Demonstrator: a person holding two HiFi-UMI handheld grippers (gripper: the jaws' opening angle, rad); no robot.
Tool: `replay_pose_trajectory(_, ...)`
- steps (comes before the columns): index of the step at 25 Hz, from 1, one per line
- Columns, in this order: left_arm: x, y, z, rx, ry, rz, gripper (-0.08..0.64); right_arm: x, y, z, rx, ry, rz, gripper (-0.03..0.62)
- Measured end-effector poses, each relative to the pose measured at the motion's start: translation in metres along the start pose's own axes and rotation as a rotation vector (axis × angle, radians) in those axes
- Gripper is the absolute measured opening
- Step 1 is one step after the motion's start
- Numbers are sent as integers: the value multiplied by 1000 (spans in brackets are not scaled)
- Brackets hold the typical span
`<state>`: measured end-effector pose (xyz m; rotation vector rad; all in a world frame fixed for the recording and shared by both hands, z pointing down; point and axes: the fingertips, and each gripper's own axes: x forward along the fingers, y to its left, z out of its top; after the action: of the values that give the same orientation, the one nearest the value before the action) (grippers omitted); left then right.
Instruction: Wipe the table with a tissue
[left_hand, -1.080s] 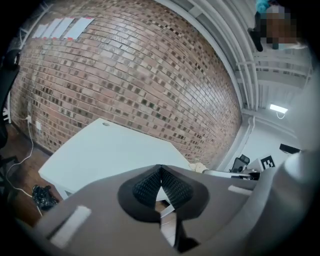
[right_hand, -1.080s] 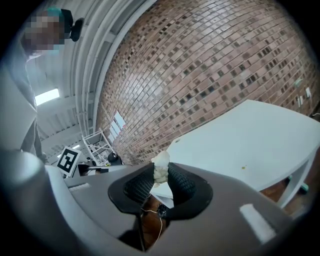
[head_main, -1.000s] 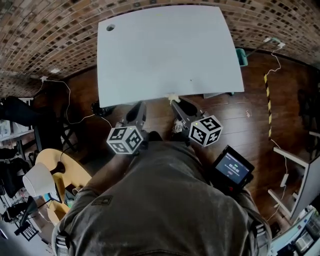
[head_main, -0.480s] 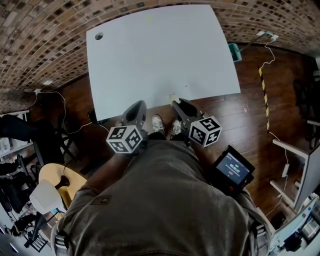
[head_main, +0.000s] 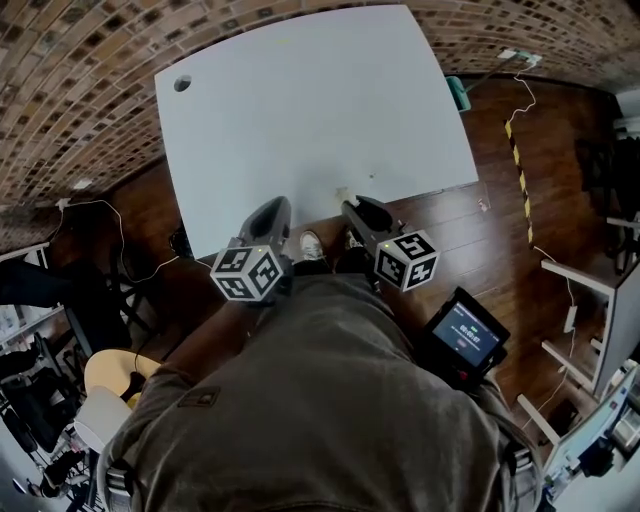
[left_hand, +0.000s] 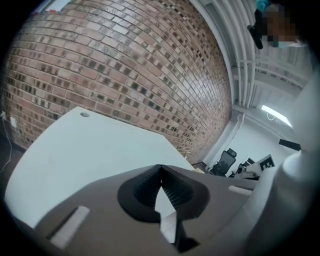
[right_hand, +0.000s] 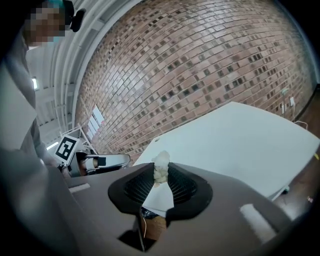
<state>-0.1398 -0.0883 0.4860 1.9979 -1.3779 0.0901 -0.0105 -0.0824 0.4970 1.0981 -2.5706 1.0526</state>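
Observation:
The white table (head_main: 300, 110) fills the upper middle of the head view. Both grippers hover at its near edge. My right gripper (head_main: 350, 205) is shut on a small crumpled whitish tissue (head_main: 343, 193), which pokes out beyond the jaw tips right at the table's edge. In the right gripper view the tissue (right_hand: 161, 167) sits pinched between the ribbed pads, with the table (right_hand: 240, 135) beyond. My left gripper (head_main: 270, 212) is shut with nothing in it; its view shows the jaws (left_hand: 160, 172) meeting over the table (left_hand: 75, 145).
A round cable hole (head_main: 182, 83) marks the table's far left corner. A teal bin (head_main: 456, 92) stands by the far right corner. Cables and yellow-black tape (head_main: 518, 165) lie on the wood floor. A screen device (head_main: 465, 335) hangs at my right hip. A brick wall runs behind.
The head view has shifted, so the table now sits further left and larger in frame. Both grippers stay shut near the table's front edge, the tissue still held.

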Motion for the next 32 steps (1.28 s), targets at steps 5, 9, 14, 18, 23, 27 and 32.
replay_pose_trajectory(5,22,-3,-2,2,28,9,2,4,-27,-1,-54,57,-26,97)
replay_pose_trajectory(9,35,-8,-7,-2,56,33,2,4,-52,-12,-78,121,-52,97)
replay_pose_trajectory(14,55,-13,-18,10,102,54,2,3,-91,-19,-65,159,-101,97)
replay_pose_trajectory(18,68,-12,-32,18,149,68,2,0,-113,-24,-41,175,-124,97)
replay_pose_trajectory(23,108,-7,-47,26,216,76,2,10,-162,-20,-7,190,-163,97)
replay_pose_trajectory(27,113,-7,-53,25,248,71,2,10,-177,-14,-14,195,-195,97)
replay_pose_trajectory(32,110,-16,-59,22,267,65,2,2,-185,-14,-17,222,-224,97)
